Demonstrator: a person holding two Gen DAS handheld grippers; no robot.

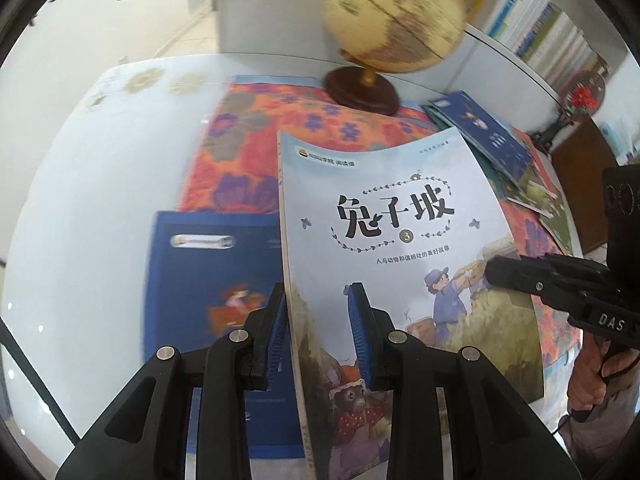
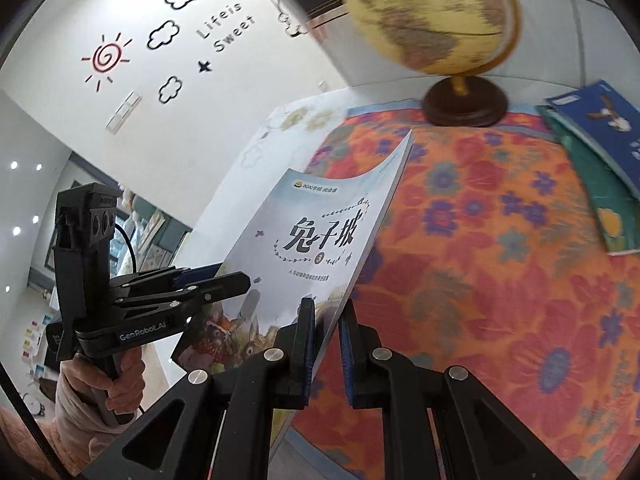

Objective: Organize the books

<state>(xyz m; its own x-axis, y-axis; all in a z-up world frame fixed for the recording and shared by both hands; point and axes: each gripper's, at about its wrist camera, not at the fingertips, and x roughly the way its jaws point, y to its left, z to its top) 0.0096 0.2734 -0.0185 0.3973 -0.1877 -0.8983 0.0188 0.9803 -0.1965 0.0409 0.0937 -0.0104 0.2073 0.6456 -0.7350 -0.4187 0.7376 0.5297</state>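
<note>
1. While the left wrist view looks steeply down, the left gripper (image 1: 320, 328) has its black jaws with ribbed blue pads clamped on the spine edge of a thin, glossy pale-blue paperback picture book (image 1: 400, 240), which is held in the air above the table.
2. That book's cover bows slightly, and its far corners hang free over a patterned orange cloth with purple and red flowers (image 1: 240, 140).
3. A dark-blue flat book (image 1: 208, 280) lies below, just left of the held book, on the smooth white tabletop (image 1: 100, 200), which stays bare to its left.
4. Behind stands a round tan globe on a dark wooden disc base (image 1: 394, 16); a loose stack of blue and green books (image 1: 488, 136) lies at the right.
5. At the right edge, the right gripper (image 1: 492, 270) pinches the book's right margin.
6. Seen from the right wrist view, the right gripper (image 2: 328, 332) has its pads closed on the book's (image 2: 316, 240) thin page edge, the book standing nearly edge-on.
7. Beyond it, the left gripper (image 2: 236, 276) grips the far side, carried by a hand (image 2: 116, 380) in a pink sleeve.
8. To the right the flowered cloth (image 2: 500, 280) lies open as far as the stacked books (image 2: 600, 140).
</note>
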